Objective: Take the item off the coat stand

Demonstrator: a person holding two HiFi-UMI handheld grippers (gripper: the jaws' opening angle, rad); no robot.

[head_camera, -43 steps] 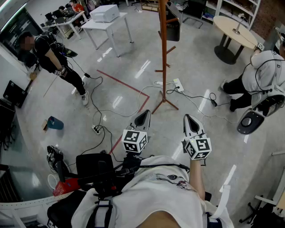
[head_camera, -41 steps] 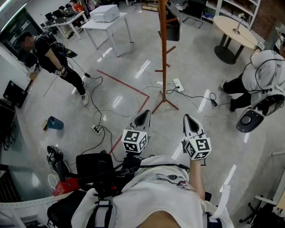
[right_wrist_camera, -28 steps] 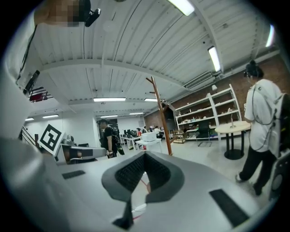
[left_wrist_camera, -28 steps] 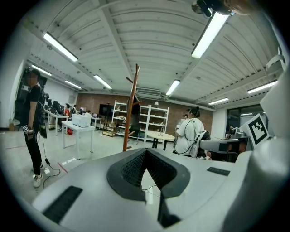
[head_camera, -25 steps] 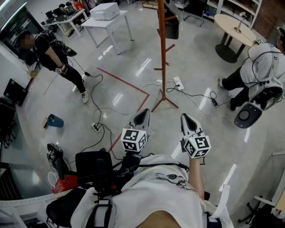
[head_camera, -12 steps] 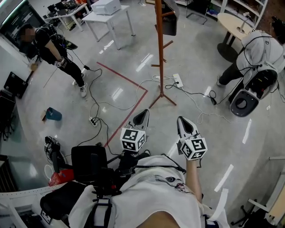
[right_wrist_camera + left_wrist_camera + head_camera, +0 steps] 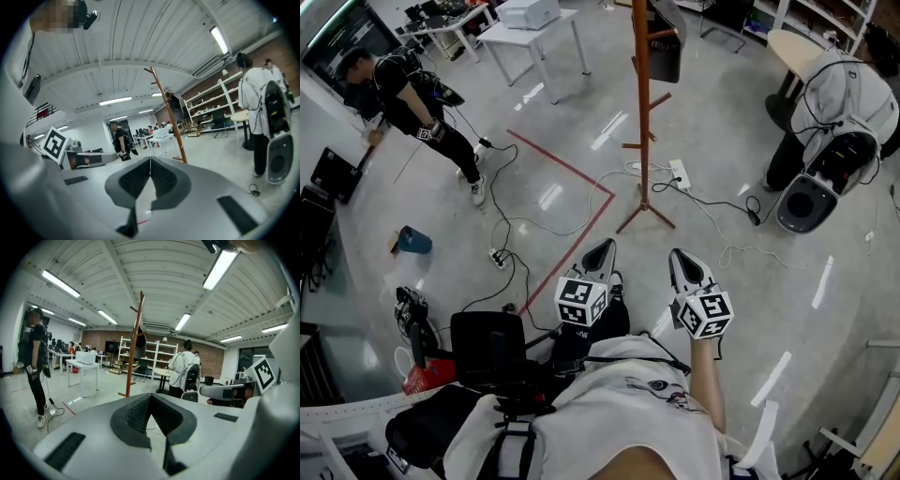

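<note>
Wooden coat stand [image 7: 643, 122], dark item [image 7: 662, 54] hung high

Slim reddish-brown pole with angled pegs rises from a glossy grey floor [image 7: 581, 103]. The boxy item hangs near its top. Left tongs [image 7: 601, 249] and right tongs [image 7: 679, 260], ridged black jaws pressed together, grip nothing, well apart from it.

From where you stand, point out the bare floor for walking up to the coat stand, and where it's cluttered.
Bare floor lies between the white table and the coat stand, beyond the red tape line. Crowded: cables and a power strip ring the stand's feet on the near and right sides, across the direct path.
</note>
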